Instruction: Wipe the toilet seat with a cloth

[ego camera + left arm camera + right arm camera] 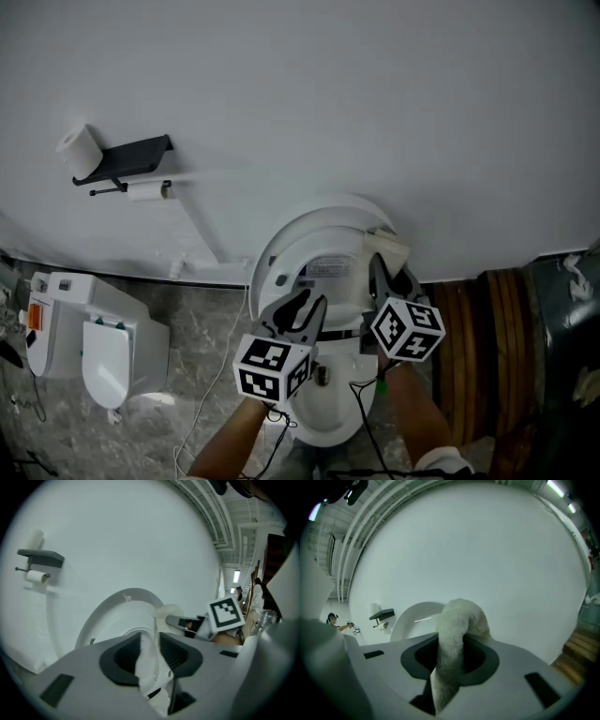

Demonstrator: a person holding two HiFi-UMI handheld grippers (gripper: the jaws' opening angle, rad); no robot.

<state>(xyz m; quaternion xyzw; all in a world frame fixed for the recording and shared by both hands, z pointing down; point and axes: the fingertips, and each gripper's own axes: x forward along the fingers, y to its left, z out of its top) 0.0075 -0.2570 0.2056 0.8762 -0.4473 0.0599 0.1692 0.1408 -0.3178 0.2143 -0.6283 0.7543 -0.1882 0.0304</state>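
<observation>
Right gripper (pixel 451 651): jaws clamped on a pale terry cloth (pixel 461 616). The cloth's long axis runs along the jaws, bunched end foremost, beside the raised toilet seat (pixel 117 604) and toward the wall (pixel 487 550). Left gripper (pixel 149 653): jaws narrowly apart about the seat's white edge, the pads apparently not pressing.

The toilet seat (pixel 265 267) is white and oval. It is raised upright against the wall behind the bowl, with its underside facing outward. The cloth (pixel 457 620) is an off-white terry fabric bunched into a thick fold; it is clamped between the jaws of the right gripper (pixel 450 654), with a rounded wad protruding past the fingertips and a tail hanging down behind them, and in the head view it sits at the upper right rim of the raised seat.
</observation>
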